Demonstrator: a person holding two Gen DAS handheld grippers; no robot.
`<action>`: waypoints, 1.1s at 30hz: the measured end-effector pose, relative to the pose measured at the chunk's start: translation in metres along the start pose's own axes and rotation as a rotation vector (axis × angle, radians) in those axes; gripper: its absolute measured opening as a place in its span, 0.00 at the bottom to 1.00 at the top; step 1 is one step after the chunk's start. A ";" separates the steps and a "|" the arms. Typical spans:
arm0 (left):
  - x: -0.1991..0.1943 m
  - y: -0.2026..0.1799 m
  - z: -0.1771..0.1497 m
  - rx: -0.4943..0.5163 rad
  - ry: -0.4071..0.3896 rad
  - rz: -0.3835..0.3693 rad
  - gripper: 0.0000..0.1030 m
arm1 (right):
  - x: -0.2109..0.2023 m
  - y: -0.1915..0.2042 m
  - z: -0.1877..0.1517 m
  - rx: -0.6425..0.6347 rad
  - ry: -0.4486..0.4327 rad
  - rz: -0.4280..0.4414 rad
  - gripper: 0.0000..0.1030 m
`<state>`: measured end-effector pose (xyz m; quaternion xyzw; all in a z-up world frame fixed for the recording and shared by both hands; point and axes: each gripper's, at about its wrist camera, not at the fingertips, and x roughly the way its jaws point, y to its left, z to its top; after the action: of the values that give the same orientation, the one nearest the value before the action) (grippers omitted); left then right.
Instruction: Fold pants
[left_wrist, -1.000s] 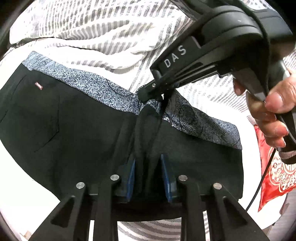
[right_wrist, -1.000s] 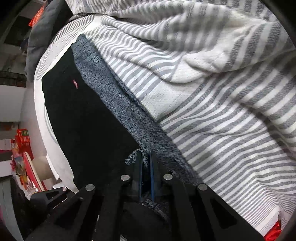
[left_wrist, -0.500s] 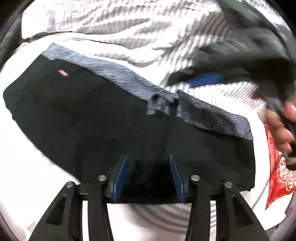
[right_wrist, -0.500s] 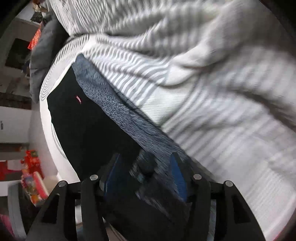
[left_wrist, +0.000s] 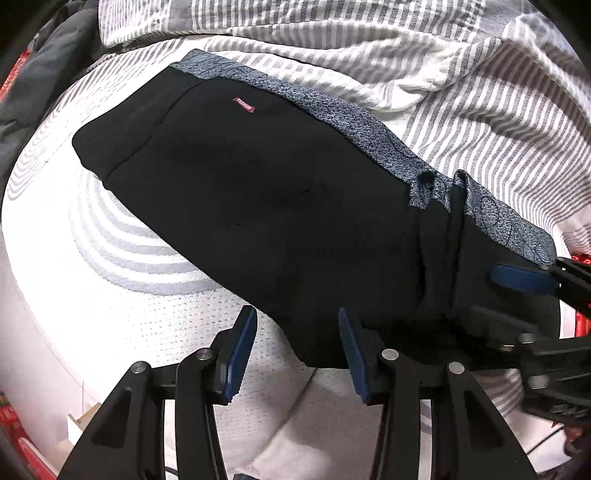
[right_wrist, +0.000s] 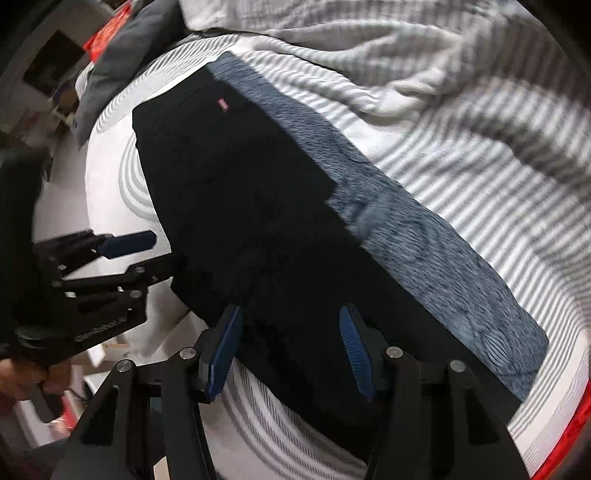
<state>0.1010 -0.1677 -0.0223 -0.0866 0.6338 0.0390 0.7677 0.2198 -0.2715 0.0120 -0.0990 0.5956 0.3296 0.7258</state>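
Observation:
Black pants (left_wrist: 258, 192) with a blue-grey patterned waistband (left_wrist: 354, 122) and a small red label lie folded flat on the bed. They also show in the right wrist view (right_wrist: 258, 206). My left gripper (left_wrist: 297, 350) is open and empty at the near edge of the pants. My right gripper (right_wrist: 291, 347) is open and empty over the pants' near edge. The right gripper shows at the right of the left wrist view (left_wrist: 524, 295). The left gripper shows at the left of the right wrist view (right_wrist: 110, 258).
A rumpled grey-and-white striped blanket (left_wrist: 461, 74) lies behind the pants. The white mattress (left_wrist: 110, 295) with its grey curved pattern runs along the near side. A dark grey pillow (right_wrist: 122, 55) lies at the far left. Red items (left_wrist: 11, 417) sit at the lower left.
Both grippers have let go of the pants, opened, and drawn back to the near edge. The pants now lie flat.

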 end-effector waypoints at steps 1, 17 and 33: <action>0.000 0.001 0.001 0.000 -0.001 0.001 0.46 | 0.007 0.003 0.000 -0.017 0.010 -0.045 0.51; -0.016 -0.024 0.027 0.082 -0.059 -0.018 0.46 | -0.024 -0.041 -0.028 0.343 -0.021 0.119 0.13; 0.047 -0.133 0.040 0.239 -0.016 -0.053 0.77 | -0.028 -0.130 -0.094 0.564 -0.027 -0.163 0.49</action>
<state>0.1718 -0.2932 -0.0503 -0.0110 0.6253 -0.0564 0.7783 0.2200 -0.4315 -0.0194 0.0635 0.6442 0.0930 0.7566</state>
